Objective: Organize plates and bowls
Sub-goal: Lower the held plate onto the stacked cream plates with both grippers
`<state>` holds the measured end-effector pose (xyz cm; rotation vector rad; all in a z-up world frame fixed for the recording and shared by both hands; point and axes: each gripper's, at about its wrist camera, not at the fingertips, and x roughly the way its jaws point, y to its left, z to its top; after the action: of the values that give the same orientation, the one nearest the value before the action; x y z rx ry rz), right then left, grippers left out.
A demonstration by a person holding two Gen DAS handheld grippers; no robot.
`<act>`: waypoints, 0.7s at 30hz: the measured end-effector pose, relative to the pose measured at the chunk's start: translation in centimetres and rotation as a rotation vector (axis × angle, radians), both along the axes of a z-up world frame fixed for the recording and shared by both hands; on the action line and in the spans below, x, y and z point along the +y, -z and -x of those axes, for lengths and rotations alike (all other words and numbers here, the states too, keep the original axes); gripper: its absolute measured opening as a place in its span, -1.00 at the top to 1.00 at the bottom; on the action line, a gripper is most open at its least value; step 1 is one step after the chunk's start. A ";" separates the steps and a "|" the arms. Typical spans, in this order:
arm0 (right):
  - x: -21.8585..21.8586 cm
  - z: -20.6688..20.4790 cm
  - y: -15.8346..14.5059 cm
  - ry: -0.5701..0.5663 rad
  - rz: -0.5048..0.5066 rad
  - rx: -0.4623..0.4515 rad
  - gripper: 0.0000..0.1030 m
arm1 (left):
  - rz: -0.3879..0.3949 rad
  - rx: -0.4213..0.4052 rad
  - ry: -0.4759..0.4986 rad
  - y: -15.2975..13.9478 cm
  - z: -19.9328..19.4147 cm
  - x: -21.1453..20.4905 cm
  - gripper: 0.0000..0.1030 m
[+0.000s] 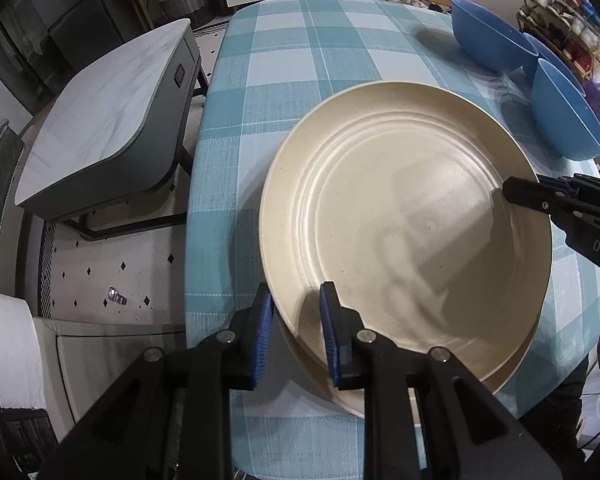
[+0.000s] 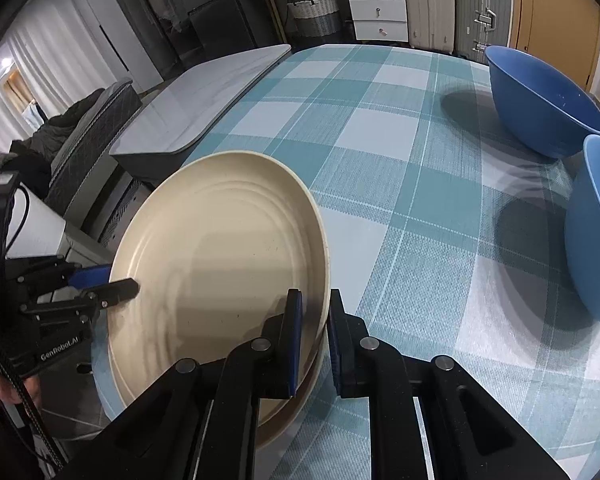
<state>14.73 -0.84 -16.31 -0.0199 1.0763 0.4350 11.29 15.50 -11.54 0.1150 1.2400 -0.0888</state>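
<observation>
Blue-padded fingers of the left gripper are seen at the bottom centre of the left wrist view, set astride the near rim of the cream plate, with a gap at each pad. This plate is stacked on a second cream plate on the checked tablecloth. Its opposite rim is likewise straddled by the right gripper, jaws apart. Three blue bowls are clustered at the upper right.
</observation>
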 end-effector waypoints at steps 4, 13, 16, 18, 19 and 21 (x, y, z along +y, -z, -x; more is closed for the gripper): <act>0.1 0.5 0.0 -0.011 0.019 -0.012 0.76 | -0.001 0.002 0.000 0.0 0.0 -0.1 0.60; 0.5 1.7 0.1 -0.069 0.091 -0.003 0.74 | -0.005 0.008 0.020 -0.3 0.6 -0.2 0.60; 0.5 1.8 0.4 -0.096 0.103 0.026 0.74 | 0.004 -0.002 0.020 -0.6 0.8 0.0 0.60; 0.6 1.7 0.8 -0.110 0.102 0.053 0.68 | 0.011 -0.009 0.009 -0.8 0.8 0.3 0.59; 0.6 1.6 1.0 -0.109 0.099 0.060 0.68 | 0.013 -0.011 0.004 -0.9 0.8 0.4 0.59; 0.5 1.4 1.2 -0.112 0.092 0.072 0.66 | 0.022 -0.009 -0.005 -0.8 0.8 0.8 0.58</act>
<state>13.29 -0.32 -17.46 -0.1470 1.1696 0.4899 10.45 16.26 -10.71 0.0934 1.2299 -0.0971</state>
